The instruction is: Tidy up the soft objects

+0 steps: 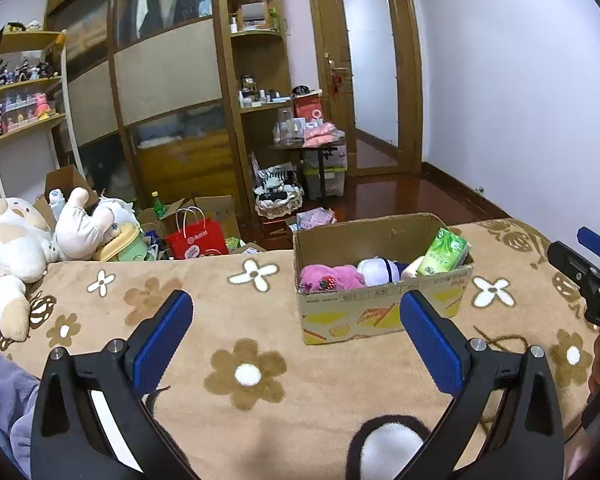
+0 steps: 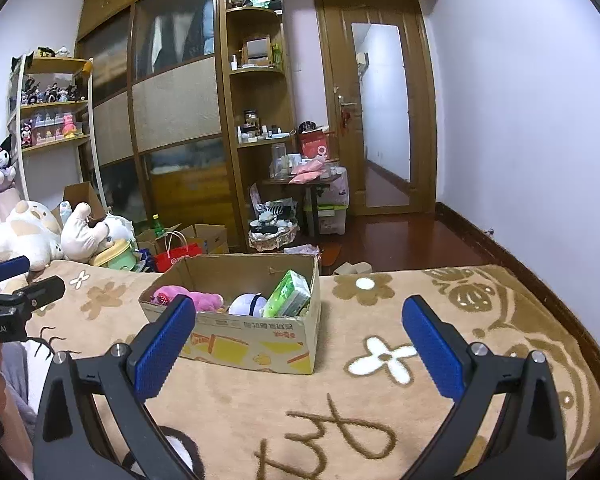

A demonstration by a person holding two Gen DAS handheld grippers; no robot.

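Observation:
An open cardboard box [image 1: 380, 312] [image 2: 244, 340] stands on a tan flowered blanket [image 1: 236, 320] [image 2: 380, 400]. Inside lie a pink plush [image 1: 332, 277] [image 2: 200, 298], a white and navy soft toy [image 1: 378, 270] [image 2: 247, 304] and a green tissue pack [image 1: 444, 251] [image 2: 288, 295]. My left gripper [image 1: 296, 308] hovers open and empty in front of the box. My right gripper [image 2: 298, 312] is also open and empty, just short of the box's near wall. Each gripper shows at the edge of the other's view.
Large white plush toys [image 1: 16, 240] [image 2: 28, 232] lie at the blanket's left end, beside a green and yellow container [image 1: 126, 242]. Beyond the bed are a red paper bag [image 1: 196, 238], cartons, a wardrobe, toy shelves [image 2: 52, 100] and a wooden door [image 1: 364, 72].

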